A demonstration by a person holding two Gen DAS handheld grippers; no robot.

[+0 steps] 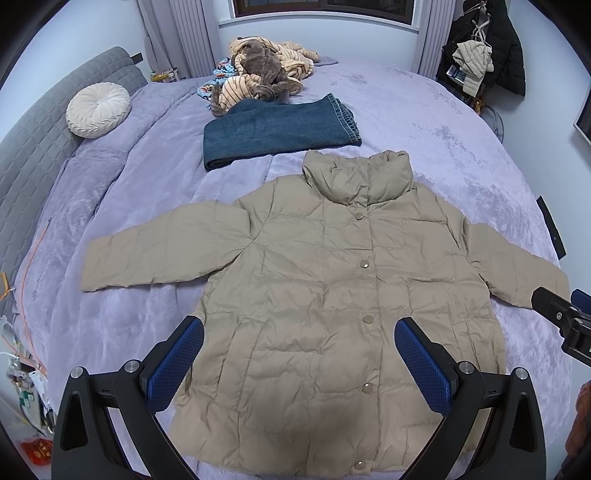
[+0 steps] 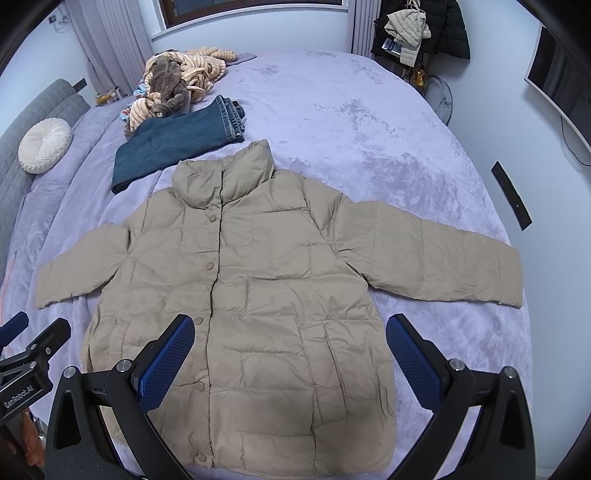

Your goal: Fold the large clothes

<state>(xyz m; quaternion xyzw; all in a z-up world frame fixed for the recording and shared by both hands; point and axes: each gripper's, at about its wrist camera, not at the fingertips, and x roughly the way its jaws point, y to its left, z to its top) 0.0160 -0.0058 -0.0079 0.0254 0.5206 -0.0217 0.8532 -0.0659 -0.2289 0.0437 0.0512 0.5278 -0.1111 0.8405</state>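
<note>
A beige quilted puffer jacket (image 1: 314,295) lies flat, front up and snapped shut, on the lilac bed, both sleeves spread out sideways; it also shows in the right wrist view (image 2: 258,288). My left gripper (image 1: 299,362) is open and empty, hovering above the jacket's lower hem. My right gripper (image 2: 290,358) is open and empty too, above the lower right part of the jacket. The right gripper's side shows at the left wrist view's right edge (image 1: 565,325), near the sleeve cuff; the left gripper shows at the right wrist view's left edge (image 2: 26,354).
Folded blue jeans (image 1: 277,129) lie beyond the collar, with a heap of striped and brown clothes (image 1: 266,70) behind. A round white cushion (image 1: 98,109) leans on the grey headboard (image 1: 29,155). A black remote (image 2: 511,195) lies at the bed's right edge. Coats hang on a rack (image 2: 421,29).
</note>
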